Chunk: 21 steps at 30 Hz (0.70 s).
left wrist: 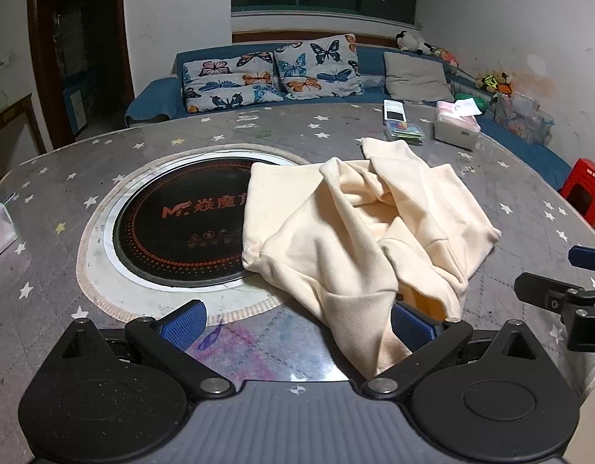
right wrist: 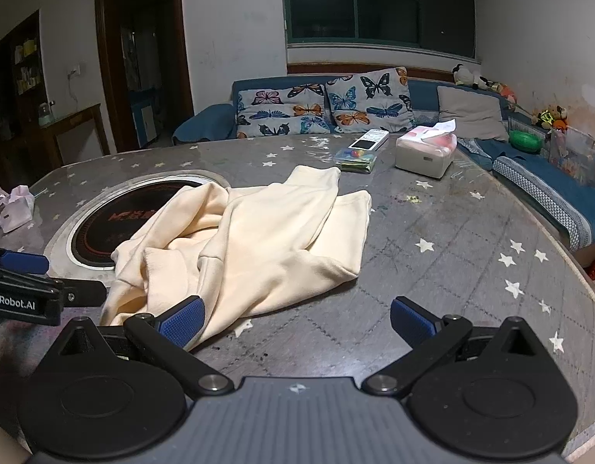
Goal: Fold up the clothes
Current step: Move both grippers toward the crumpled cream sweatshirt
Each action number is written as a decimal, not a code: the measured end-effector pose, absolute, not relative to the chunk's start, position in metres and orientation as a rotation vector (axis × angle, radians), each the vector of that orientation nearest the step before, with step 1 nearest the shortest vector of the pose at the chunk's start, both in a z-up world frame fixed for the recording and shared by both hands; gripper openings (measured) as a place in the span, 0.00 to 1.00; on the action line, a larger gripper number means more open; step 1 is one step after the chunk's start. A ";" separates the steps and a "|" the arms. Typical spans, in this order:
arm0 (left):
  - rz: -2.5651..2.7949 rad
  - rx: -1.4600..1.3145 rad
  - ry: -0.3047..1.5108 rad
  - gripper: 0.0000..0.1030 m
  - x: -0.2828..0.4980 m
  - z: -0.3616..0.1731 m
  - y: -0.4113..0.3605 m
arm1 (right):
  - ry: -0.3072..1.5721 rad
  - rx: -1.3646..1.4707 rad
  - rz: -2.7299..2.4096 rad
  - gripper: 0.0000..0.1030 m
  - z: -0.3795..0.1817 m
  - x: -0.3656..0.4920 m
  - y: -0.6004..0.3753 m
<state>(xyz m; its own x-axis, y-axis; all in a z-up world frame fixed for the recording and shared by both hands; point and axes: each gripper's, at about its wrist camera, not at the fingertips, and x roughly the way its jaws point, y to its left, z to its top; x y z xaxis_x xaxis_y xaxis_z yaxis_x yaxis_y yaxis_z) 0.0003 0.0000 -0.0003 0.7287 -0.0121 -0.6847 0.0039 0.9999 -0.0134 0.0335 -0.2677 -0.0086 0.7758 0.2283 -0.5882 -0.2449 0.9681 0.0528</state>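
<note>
In the left wrist view, the left gripper (left wrist: 299,323) is spread wide low in the frame; a crumpled cream sweatshirt (left wrist: 359,228) lies right of centre on the star-patterned table (left wrist: 46,270), overlapping the round black induction cooktop (left wrist: 173,228), its near edge draped over the right-hand blue pad (left wrist: 411,326). In the right wrist view, the right gripper (right wrist: 297,319) also stands wide at the bottom; the sweatshirt (right wrist: 251,247) fills the centre, its hem just behind the left-hand pad (right wrist: 183,321), with the tissue box (right wrist: 425,152) at upper right.
</note>
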 end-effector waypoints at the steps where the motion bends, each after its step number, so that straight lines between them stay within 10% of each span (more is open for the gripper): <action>1: -0.008 -0.010 0.754 1.00 0.001 -0.001 0.000 | 0.637 -0.027 0.257 1.00 -0.009 0.033 -0.268; 21: 0.001 0.033 0.807 1.00 -0.020 -0.017 -0.021 | 0.691 -0.074 0.303 1.00 -0.020 0.005 -0.253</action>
<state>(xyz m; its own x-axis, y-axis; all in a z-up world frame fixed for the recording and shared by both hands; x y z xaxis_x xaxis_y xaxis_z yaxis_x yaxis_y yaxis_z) -0.0199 -0.0211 -0.0168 0.6918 0.0136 -0.7219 0.0116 0.9995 0.0299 0.0053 -0.2525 -0.0196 0.7286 0.2502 -0.6376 -0.2988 0.9538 0.0329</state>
